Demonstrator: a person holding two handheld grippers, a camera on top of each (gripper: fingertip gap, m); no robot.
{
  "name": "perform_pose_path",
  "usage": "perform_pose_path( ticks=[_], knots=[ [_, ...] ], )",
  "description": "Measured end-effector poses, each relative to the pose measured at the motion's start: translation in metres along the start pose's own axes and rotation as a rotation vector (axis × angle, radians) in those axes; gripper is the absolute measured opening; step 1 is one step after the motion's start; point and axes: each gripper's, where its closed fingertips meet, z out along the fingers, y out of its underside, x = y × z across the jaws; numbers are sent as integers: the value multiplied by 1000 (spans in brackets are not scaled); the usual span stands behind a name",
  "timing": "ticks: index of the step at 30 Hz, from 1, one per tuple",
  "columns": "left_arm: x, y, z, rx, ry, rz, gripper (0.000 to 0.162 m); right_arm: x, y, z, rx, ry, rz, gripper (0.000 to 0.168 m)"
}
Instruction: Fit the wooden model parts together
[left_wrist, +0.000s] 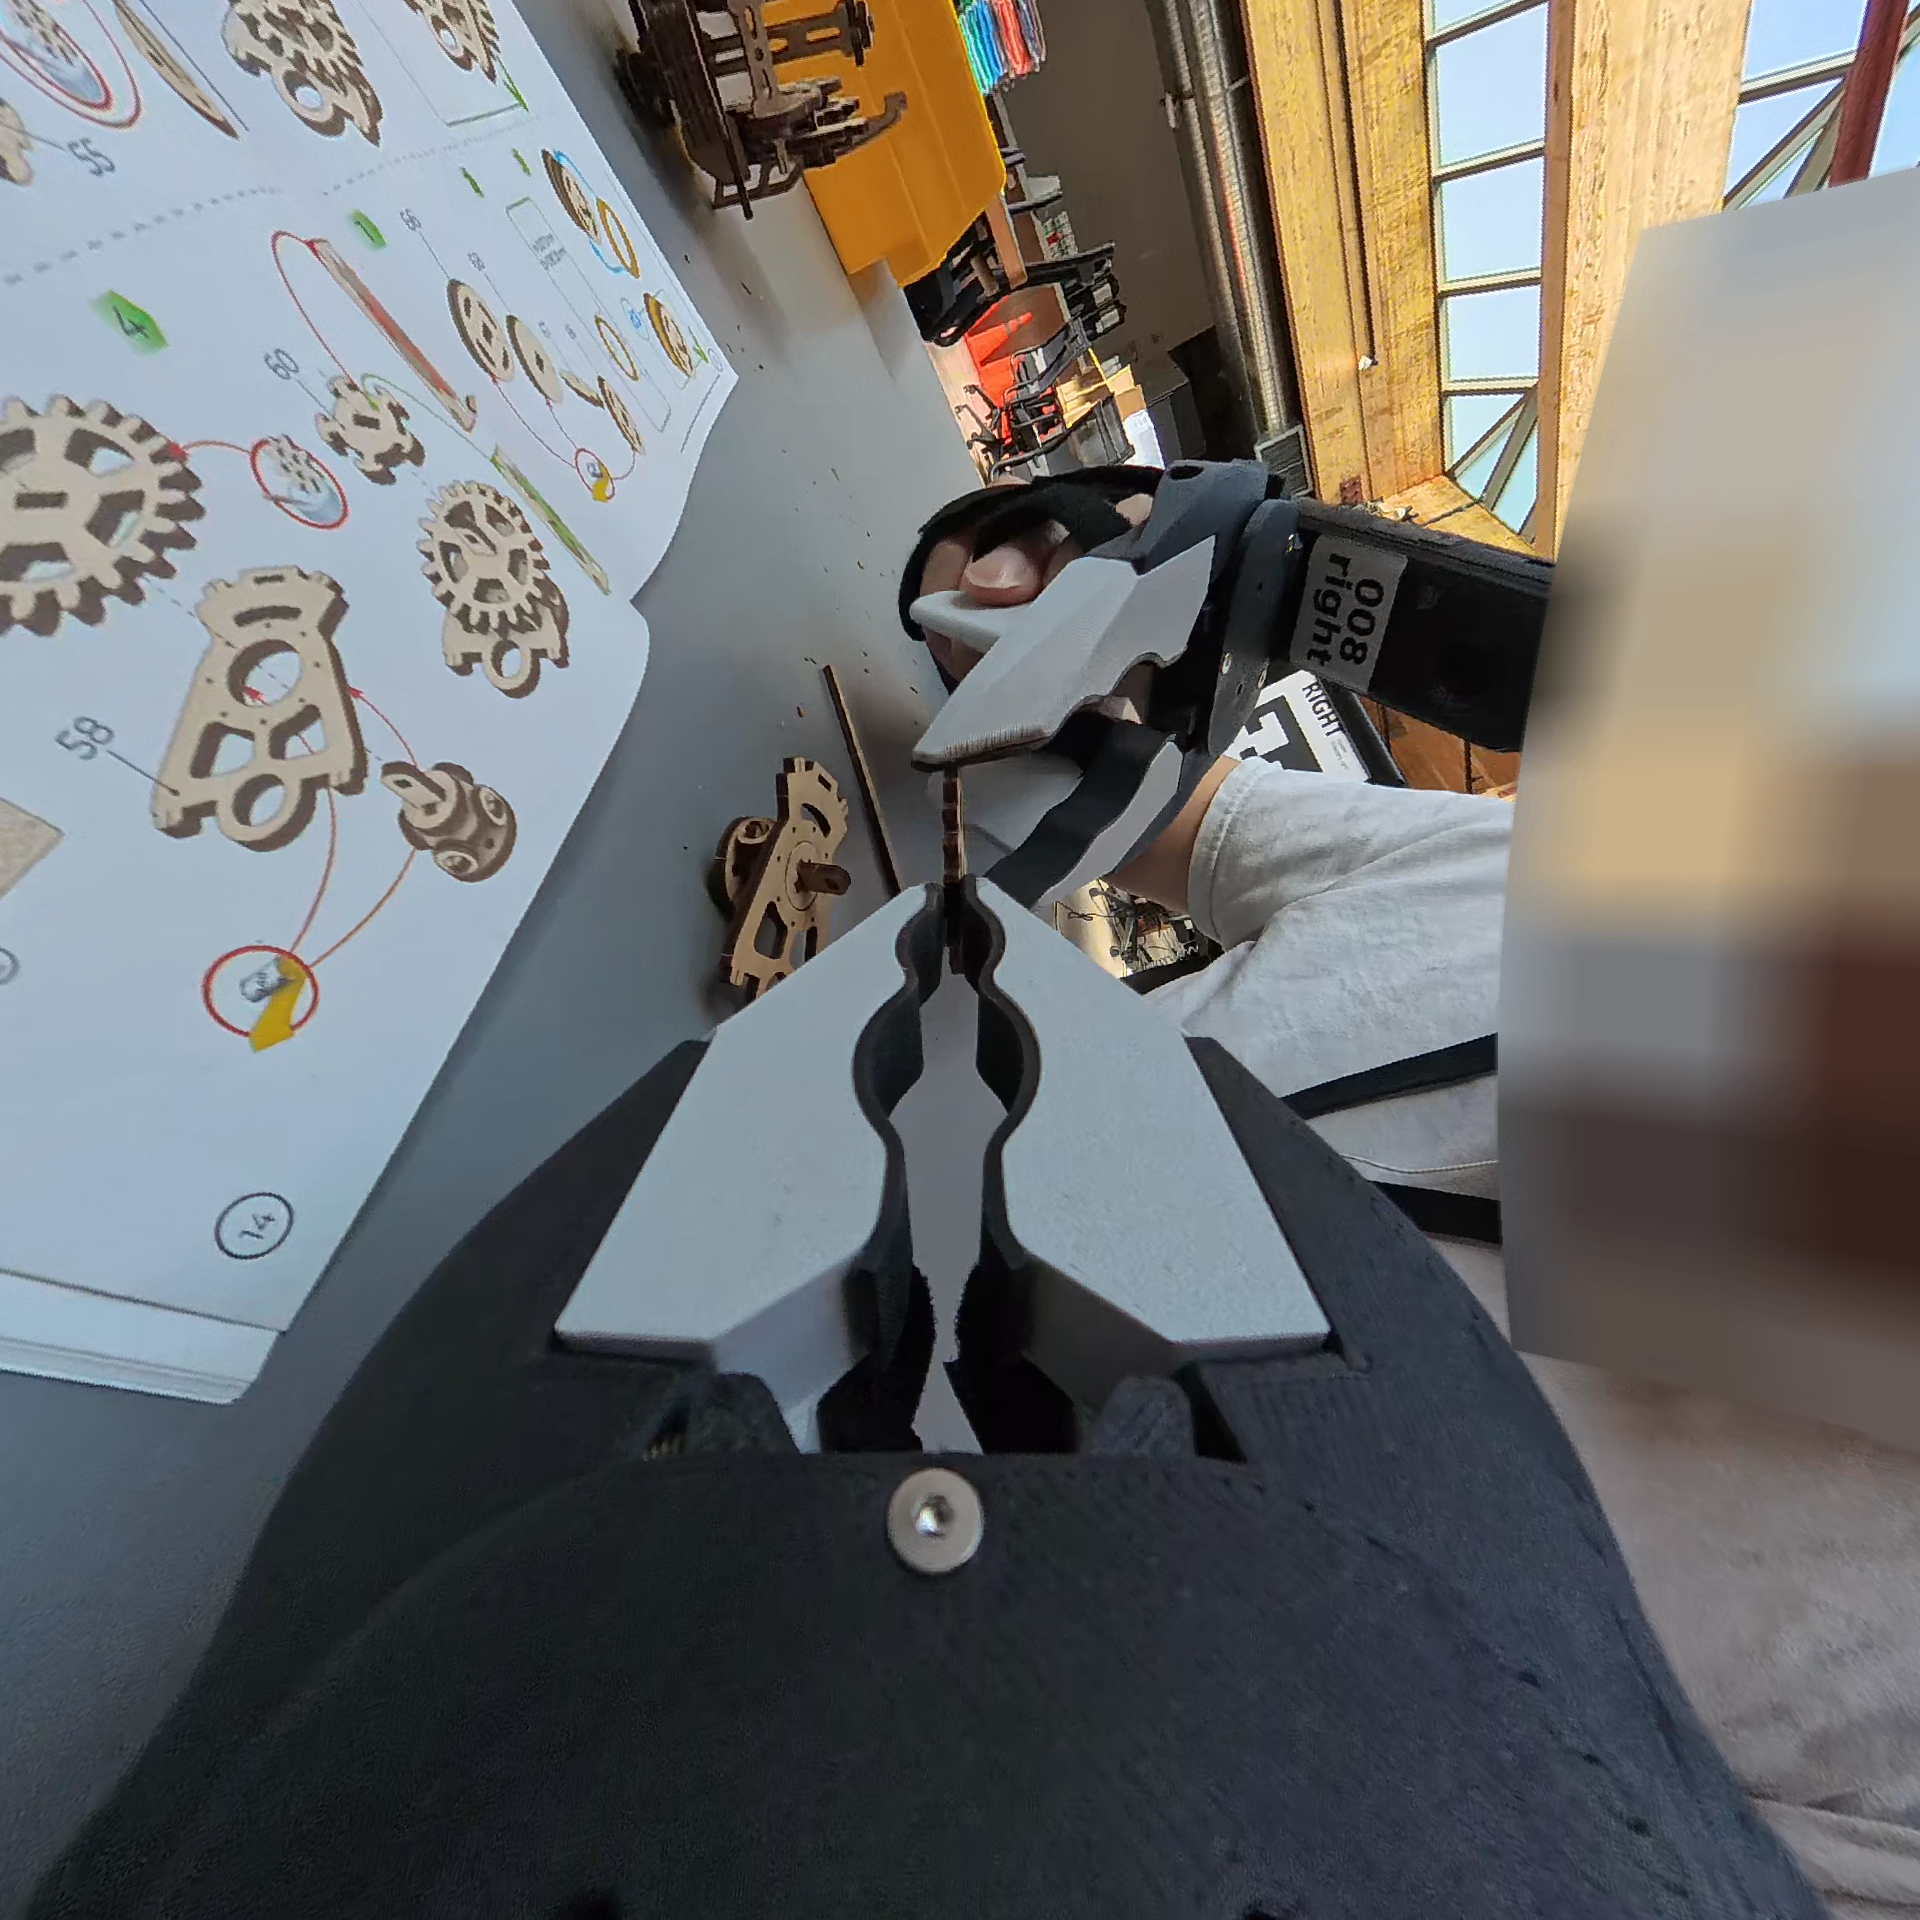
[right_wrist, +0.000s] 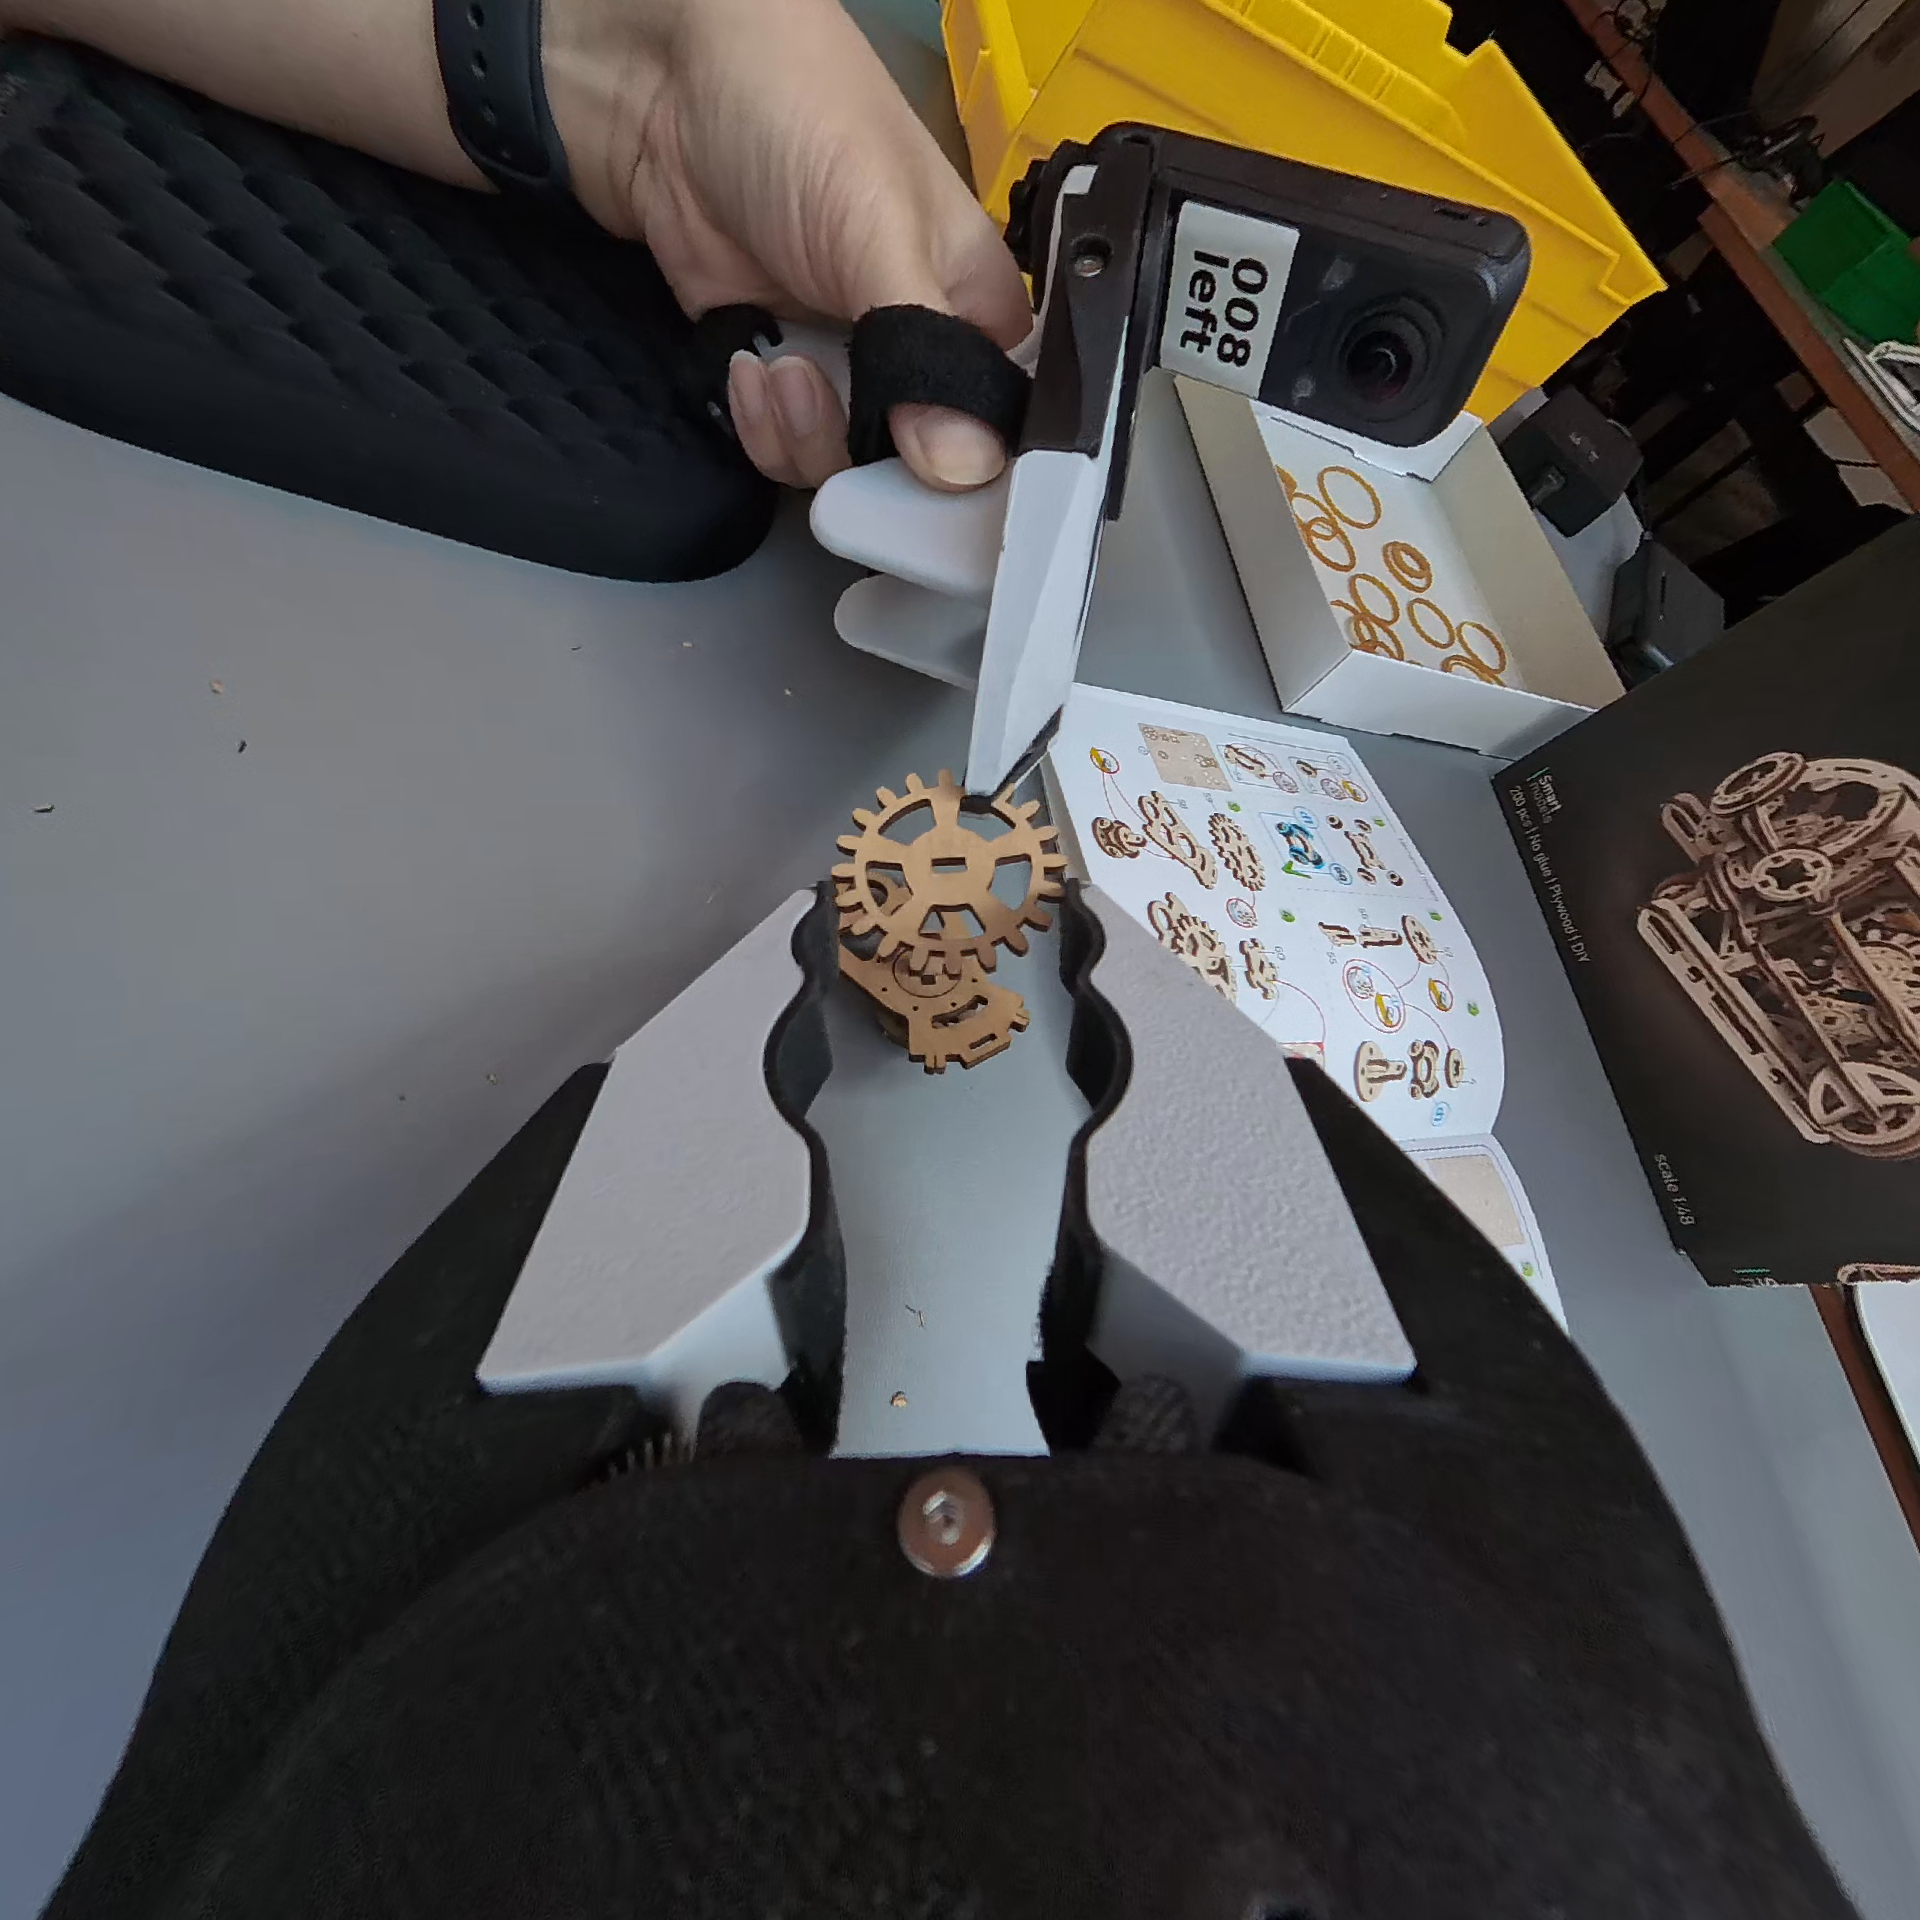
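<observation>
My left gripper (left_wrist: 951, 914) is shut on the rim of a thin wooden gear (left_wrist: 950, 831), seen edge-on here. In the right wrist view the gear (right_wrist: 945, 868) hangs upright from the left gripper (right_wrist: 982, 795), just above a wooden sub-assembly (right_wrist: 940, 1013) with a shaft that lies on the grey table (right_wrist: 312, 831). My right gripper (right_wrist: 951, 904) is open, with one fingertip on each side of the gear and not clamped on it. The right gripper also shows in the left wrist view (left_wrist: 951, 790). The sub-assembly shows there too (left_wrist: 779, 883).
An open instruction booklet (left_wrist: 312, 623) (right_wrist: 1299, 914) lies beside the work spot. A yellow bin (right_wrist: 1299, 104), a white box of rings (right_wrist: 1403, 582), a black model box (right_wrist: 1766, 935) and a black padded mat (right_wrist: 312, 312) surround it. A thin wooden strip (left_wrist: 862, 790) lies near the sub-assembly. Only a small space, under 4 cm, lies between the two pairs of fingers.
</observation>
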Motion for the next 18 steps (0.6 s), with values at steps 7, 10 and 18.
perform_pose_path(
  ticks=[7,10,18],
  knots=[
    [-9,-4,-1,-10,-148,115,20,-2,11,2,-64,-25,33,42],
    [-20,-10,-7,-14,-307,253,27,-3,12,4,-95,-20,32,42],
    [-36,-4,-1,-82,-451,336,44,-6,22,8,-182,-4,-17,42]
  ],
)
